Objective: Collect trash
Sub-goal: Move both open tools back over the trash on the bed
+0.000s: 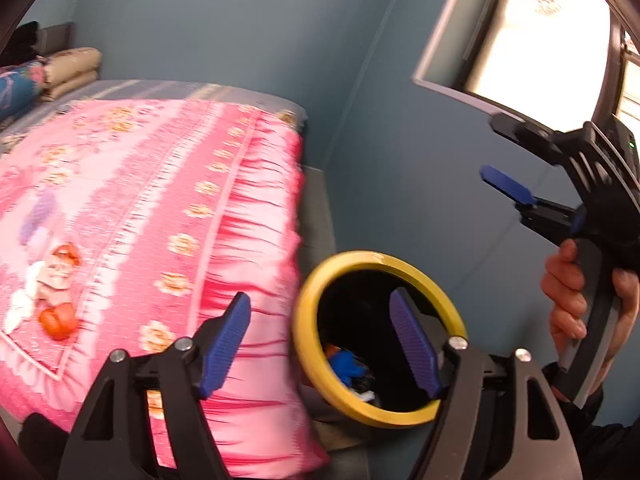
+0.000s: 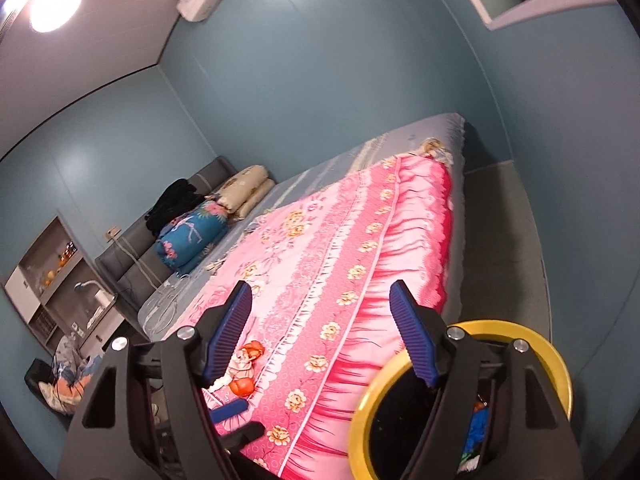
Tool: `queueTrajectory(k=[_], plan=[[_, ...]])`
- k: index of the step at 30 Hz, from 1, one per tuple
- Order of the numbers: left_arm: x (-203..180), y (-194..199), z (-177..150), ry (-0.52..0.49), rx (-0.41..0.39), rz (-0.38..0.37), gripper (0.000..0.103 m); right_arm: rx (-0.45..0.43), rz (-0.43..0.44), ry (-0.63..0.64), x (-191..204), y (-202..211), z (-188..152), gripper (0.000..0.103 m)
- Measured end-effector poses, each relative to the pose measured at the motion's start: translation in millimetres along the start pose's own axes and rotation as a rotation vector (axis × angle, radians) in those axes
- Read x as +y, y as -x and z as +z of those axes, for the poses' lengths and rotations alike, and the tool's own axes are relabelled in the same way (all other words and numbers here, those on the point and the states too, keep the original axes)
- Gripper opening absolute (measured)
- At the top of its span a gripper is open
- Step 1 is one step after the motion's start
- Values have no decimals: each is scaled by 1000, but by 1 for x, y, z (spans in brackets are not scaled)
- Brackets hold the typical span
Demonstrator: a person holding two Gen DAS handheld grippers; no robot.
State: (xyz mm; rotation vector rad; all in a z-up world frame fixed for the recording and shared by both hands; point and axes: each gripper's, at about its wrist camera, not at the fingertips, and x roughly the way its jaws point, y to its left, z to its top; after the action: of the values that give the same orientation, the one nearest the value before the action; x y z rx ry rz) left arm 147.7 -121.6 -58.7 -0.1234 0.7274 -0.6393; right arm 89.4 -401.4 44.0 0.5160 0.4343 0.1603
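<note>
yellow-rimmed bin [image 1: 320, 380] beside the bed [image 2: 320, 240], blue and orange scraps [image 1: 346, 364] down inside, left tool [image 1: 320, 344] and right tool [image 2: 320, 332] both gaping wide, gripping nothing

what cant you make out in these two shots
- Bin contents: left wrist view shows only blue and orange scraps deep in the dark; right gripper fingers cover them in the right wrist view.
- Orange items on the quilt: blurred, unidentifiable.
- Shelf clutter: too small.
- Left gripper: nothing visible between its fingers.
</note>
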Motion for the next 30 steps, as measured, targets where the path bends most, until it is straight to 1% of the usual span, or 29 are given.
queueTrajectory(k=[3, 7, 9, 12, 18, 22, 25, 26, 30], plan=[[20, 12, 2, 17, -26, 43, 71, 16, 26, 33, 15, -9, -1, 70], [48, 32, 5, 47, -67, 107, 71, 58, 73, 84, 41, -34, -2, 71], [64, 42, 5, 64, -87, 137, 71, 72, 82, 108, 52, -43, -2, 71], [91, 57, 6, 94, -107, 187, 71, 108, 106, 162, 81, -64, -7, 71], [146, 79, 2, 148, -133, 292, 71, 167, 140, 219, 122, -112, -15, 71], [183, 87, -7, 161, -123, 390, 71, 222, 142, 222, 141, -151, -25, 72], [209, 90, -15, 190, -105, 433, 71, 285, 140, 226, 152, -191, -36, 72], [219, 90, -18, 197, -98, 445, 71, 316, 138, 227, 158, -210, -43, 72], [251, 87, -26, 231, -64, 473, 71, 396, 131, 241, 172, -258, -61, 72]])
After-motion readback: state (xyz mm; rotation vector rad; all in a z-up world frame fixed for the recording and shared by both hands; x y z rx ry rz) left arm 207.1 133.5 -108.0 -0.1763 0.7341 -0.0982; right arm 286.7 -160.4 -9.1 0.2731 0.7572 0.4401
